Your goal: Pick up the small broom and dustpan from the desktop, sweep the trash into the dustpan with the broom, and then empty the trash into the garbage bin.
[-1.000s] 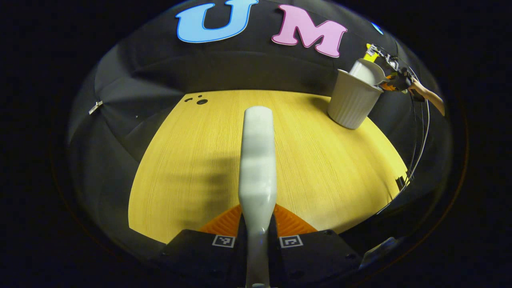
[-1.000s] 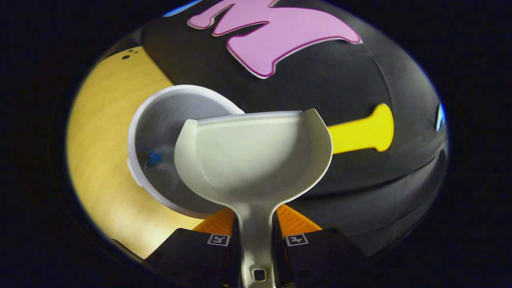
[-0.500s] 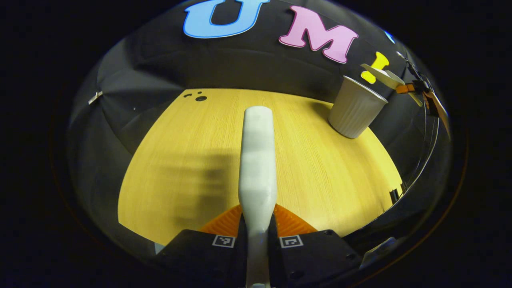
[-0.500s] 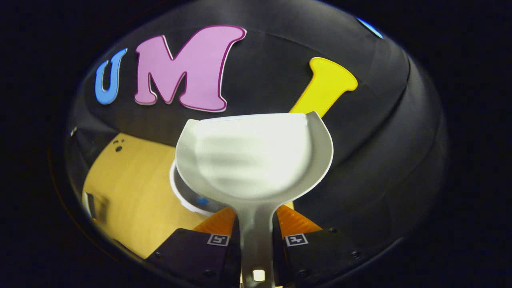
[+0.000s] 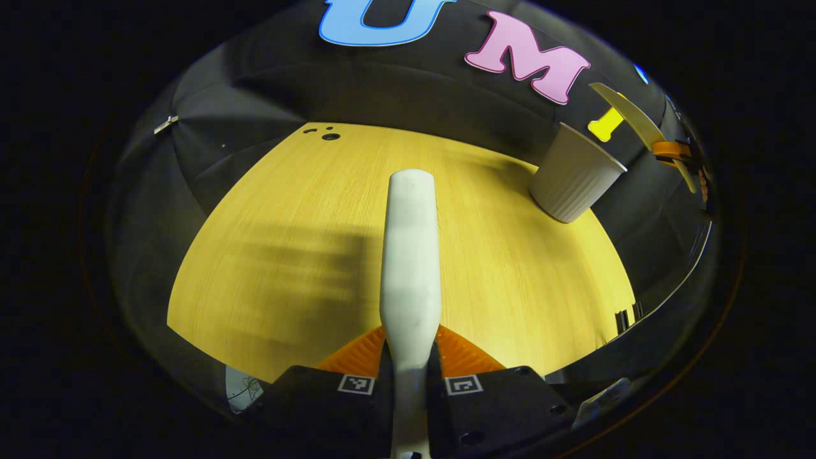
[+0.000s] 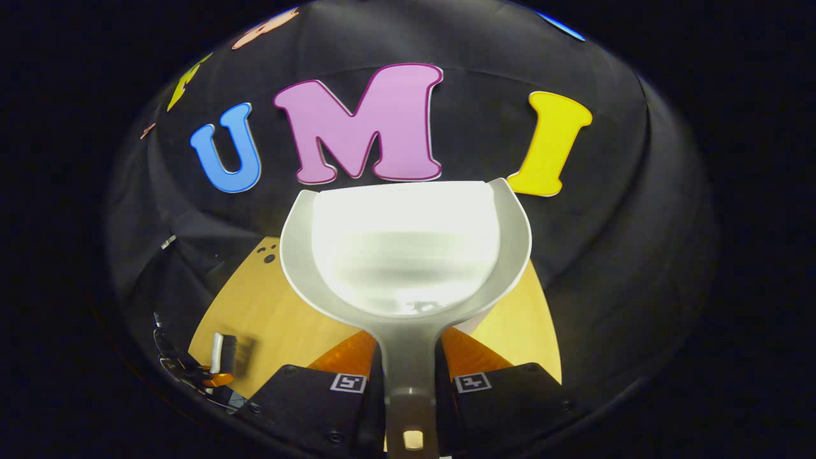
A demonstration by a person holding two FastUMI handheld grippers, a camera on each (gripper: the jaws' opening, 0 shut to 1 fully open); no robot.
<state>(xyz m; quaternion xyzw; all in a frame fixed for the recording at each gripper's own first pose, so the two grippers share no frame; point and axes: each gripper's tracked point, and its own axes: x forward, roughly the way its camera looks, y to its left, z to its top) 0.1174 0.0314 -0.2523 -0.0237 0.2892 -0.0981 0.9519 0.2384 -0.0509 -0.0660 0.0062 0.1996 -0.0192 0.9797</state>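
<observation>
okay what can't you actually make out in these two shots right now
- Inside of the garbage bin: left gripper view shows its outer wall only, so its contents stay hidden.
- Broom bristles: its own back covers them in the left gripper view; in the right gripper view the broom is small and blurred.
- Table under the dustpan: the pan covers it in the right gripper view.

We see right gripper (image 6: 411, 376) clamped on dustpan (image 6: 405, 252) handle, pan raised level over wooden desktop (image 6: 287, 322). Far lower left, left gripper (image 6: 207, 376) holds broom (image 6: 223, 354) near desktop.
</observation>
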